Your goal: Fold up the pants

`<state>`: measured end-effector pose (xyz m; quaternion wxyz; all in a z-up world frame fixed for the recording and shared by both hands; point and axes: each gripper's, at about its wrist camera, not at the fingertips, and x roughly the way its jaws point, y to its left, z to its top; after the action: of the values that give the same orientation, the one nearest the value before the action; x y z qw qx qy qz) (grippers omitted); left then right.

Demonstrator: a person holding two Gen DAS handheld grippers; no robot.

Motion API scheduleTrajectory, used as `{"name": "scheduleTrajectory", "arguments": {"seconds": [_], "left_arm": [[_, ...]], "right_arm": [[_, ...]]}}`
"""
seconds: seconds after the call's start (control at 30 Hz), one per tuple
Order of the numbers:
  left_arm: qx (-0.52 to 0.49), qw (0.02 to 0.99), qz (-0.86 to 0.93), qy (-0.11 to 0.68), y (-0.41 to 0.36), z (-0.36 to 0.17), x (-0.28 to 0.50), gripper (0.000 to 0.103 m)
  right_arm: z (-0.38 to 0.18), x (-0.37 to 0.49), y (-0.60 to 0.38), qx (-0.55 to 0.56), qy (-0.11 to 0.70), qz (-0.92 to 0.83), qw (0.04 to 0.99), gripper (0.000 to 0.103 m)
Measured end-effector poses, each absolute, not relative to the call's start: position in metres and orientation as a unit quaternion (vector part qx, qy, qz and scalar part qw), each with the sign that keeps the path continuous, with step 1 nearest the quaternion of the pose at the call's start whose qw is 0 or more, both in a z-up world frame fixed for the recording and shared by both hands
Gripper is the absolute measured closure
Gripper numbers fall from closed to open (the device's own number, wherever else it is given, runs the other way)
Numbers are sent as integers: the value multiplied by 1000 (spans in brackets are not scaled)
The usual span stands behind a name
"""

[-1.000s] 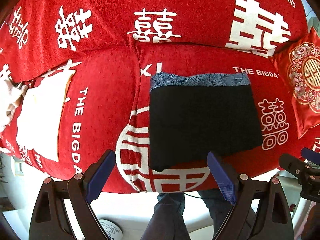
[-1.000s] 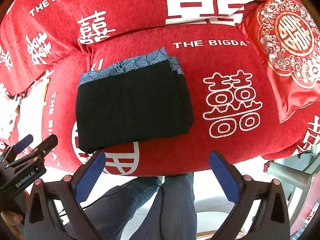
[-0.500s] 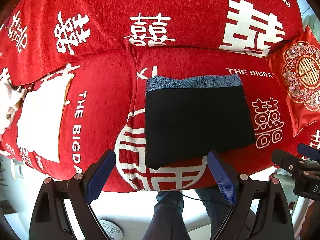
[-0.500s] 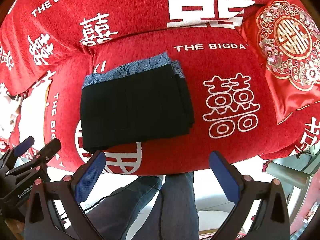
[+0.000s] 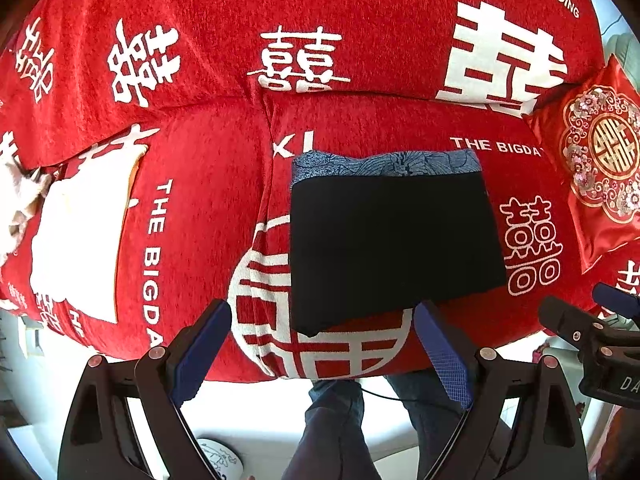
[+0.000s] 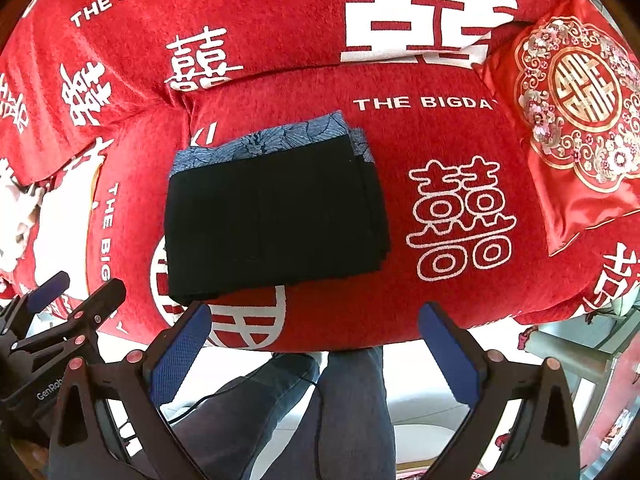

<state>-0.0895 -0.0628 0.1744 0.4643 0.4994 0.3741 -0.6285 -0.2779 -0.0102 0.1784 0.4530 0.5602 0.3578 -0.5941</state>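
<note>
The pants (image 5: 394, 248) lie folded into a flat black rectangle with a blue patterned band along the far edge, on the red sofa seat (image 5: 200, 208). They also show in the right wrist view (image 6: 276, 216). My left gripper (image 5: 322, 344) is open and empty, held back just off the seat's front edge, below the pants. My right gripper (image 6: 314, 344) is open and empty too, off the front edge to the right of the pants. Each gripper shows at the edge of the other's view.
A red embroidered cushion (image 6: 576, 120) leans at the sofa's right end. A white cloth (image 5: 80, 240) lies on the left seat. The person's legs in jeans (image 6: 320, 412) stand on the white floor below the grippers.
Both grippers drew back slightly from the sofa half a second ago, then came a little closer again. The pants have not moved.
</note>
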Motion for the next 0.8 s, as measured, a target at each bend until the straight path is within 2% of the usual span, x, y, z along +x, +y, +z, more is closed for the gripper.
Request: {"name": "scheduleTrajectory", "arguments": {"seconds": [0.8], "left_arm": [[502, 459, -632, 372, -62, 175, -90, 10]], "right_arm": [[178, -267, -11, 550, 375, -593, 453, 0]]}}
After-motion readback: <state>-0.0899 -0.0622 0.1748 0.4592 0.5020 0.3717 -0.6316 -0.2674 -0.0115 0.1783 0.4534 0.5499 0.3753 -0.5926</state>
